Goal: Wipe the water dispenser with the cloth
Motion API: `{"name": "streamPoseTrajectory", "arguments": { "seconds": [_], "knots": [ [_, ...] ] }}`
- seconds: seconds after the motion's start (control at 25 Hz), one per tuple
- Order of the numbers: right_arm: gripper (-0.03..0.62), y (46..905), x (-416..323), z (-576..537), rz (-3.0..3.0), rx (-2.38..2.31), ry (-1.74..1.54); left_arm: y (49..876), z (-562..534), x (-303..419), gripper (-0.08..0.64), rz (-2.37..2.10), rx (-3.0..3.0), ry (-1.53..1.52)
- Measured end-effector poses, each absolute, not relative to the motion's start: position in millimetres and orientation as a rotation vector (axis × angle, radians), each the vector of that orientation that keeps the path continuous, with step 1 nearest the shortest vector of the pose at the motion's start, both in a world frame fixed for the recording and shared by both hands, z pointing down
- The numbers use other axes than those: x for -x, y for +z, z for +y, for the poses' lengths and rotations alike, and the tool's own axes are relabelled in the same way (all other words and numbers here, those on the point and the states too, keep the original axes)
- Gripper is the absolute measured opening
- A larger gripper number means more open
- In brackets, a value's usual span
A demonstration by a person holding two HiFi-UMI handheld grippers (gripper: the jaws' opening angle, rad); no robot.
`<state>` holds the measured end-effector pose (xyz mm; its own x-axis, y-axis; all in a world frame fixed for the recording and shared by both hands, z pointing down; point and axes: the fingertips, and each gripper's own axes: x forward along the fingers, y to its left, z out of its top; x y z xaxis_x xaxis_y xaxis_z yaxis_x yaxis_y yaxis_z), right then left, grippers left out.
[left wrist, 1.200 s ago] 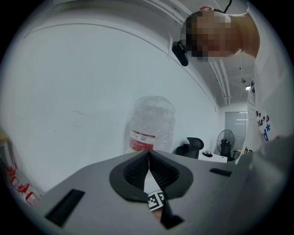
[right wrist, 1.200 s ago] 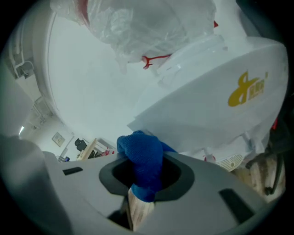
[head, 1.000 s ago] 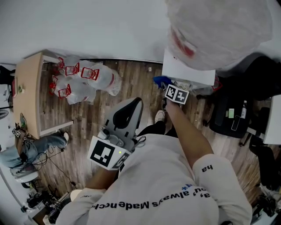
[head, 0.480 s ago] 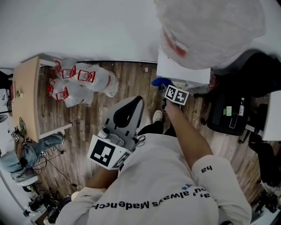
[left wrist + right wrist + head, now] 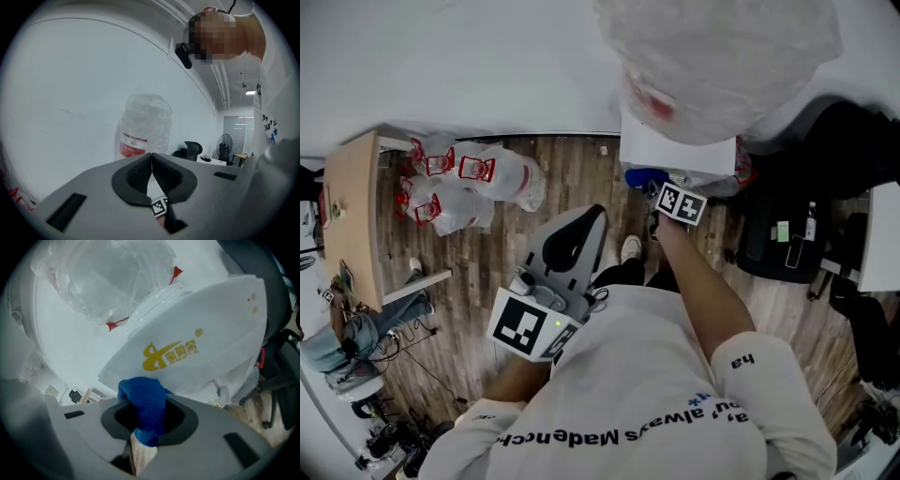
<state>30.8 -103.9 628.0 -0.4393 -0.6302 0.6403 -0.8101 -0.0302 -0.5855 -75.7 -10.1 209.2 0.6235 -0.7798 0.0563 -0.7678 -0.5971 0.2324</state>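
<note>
Left claw [image 5: 151, 159], at 7 o'clock, is pinched together on nothing. Farther, at 1 o'clock, the right claw [image 5: 146, 416] clamps the blue cloth [image 5: 140, 394] by the dispenser's [image 5: 197, 333] front panel. Wiping looks barely begun, with most surfaces left.

Blue cloth [image 5: 643, 176] at right claw [image 5: 657, 190] tip, beside water dispenser [image 5: 675, 150]

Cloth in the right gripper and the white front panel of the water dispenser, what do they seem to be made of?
The cloth looks like blue microfibre or terry: matt, with a fuzzy, looped nap and soft folds. The front of the water dispenser is probably moulded plastic: smooth, even white, gently curved, with a printed gold logo. Painted metal cannot be ruled out from the look alone.
</note>
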Motion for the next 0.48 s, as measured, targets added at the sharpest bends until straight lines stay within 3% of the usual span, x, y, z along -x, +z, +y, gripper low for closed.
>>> {"name": "streamPoseTrajectory", "arguments": {
  "seconds": [0.48],
  "knots": [
    [0.094, 627, -71, -98, -2.035, -1.583, 1.471, 207, -10, 45, 0.020, -1.224, -2.636, -0.080]
  ]
}}
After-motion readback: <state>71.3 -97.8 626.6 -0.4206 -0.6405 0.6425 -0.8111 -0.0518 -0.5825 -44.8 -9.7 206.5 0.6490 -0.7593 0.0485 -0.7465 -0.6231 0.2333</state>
